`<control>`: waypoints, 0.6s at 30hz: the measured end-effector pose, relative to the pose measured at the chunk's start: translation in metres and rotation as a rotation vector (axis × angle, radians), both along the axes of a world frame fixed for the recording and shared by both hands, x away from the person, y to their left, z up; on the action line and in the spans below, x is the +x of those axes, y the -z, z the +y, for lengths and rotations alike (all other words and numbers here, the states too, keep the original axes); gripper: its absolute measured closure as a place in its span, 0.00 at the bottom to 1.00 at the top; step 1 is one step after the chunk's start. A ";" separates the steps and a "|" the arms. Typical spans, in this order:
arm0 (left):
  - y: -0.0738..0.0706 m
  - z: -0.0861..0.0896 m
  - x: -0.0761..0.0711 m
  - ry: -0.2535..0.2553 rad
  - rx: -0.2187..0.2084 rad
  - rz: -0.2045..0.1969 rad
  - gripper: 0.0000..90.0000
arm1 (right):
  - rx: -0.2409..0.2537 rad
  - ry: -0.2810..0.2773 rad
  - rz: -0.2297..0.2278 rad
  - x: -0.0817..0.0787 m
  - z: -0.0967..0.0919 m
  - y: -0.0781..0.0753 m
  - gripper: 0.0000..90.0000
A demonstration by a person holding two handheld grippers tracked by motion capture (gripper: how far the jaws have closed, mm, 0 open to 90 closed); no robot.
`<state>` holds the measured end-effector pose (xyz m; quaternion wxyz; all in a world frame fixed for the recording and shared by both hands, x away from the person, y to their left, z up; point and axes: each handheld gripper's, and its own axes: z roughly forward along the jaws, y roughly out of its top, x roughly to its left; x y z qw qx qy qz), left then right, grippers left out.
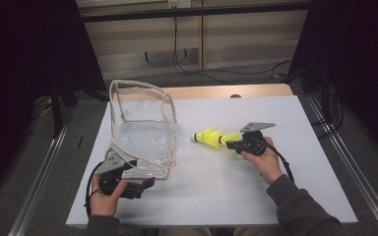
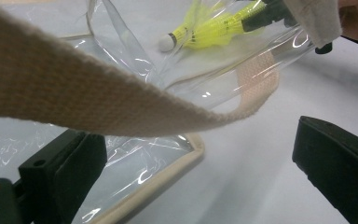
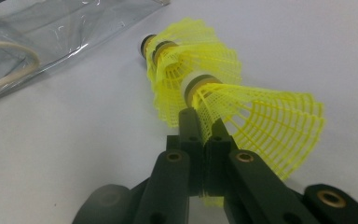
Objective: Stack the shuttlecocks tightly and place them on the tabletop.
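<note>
A clear plastic bag (image 1: 142, 132) with beige webbing trim stands open on the white table (image 1: 275, 196). My left gripper (image 1: 147, 184) lies at the bag's near front corner. Its jaws are open and wide apart (image 2: 200, 172), with the bag's beige strap (image 2: 74, 93) crossing just ahead of them and untouched. A nested stack of yellow shuttlecocks (image 1: 211, 137) is held level just above the table, to the right of the bag, white cork end toward it. My right gripper (image 3: 205, 123) is shut on the mesh skirt of the rearmost shuttlecock (image 3: 261, 116).
A wooden board edge (image 1: 216, 92) runs behind the white sheet. Metal rails (image 1: 44, 172) flank the table on both sides. Cables (image 1: 192, 69) lie on the floor at the back. The table's right half and near edge are bare white surface.
</note>
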<state>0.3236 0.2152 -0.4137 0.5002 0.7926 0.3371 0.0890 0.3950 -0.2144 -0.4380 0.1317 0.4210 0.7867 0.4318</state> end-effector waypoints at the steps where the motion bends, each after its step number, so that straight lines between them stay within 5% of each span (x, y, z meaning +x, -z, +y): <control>1: 0.000 0.000 0.000 0.000 0.001 0.000 0.03 | 0.001 0.001 0.000 0.000 0.000 0.000 0.99; 18: 0.000 0.000 0.000 0.000 -0.004 -0.001 0.03 | 0.001 0.002 0.004 0.006 0.010 0.001 0.99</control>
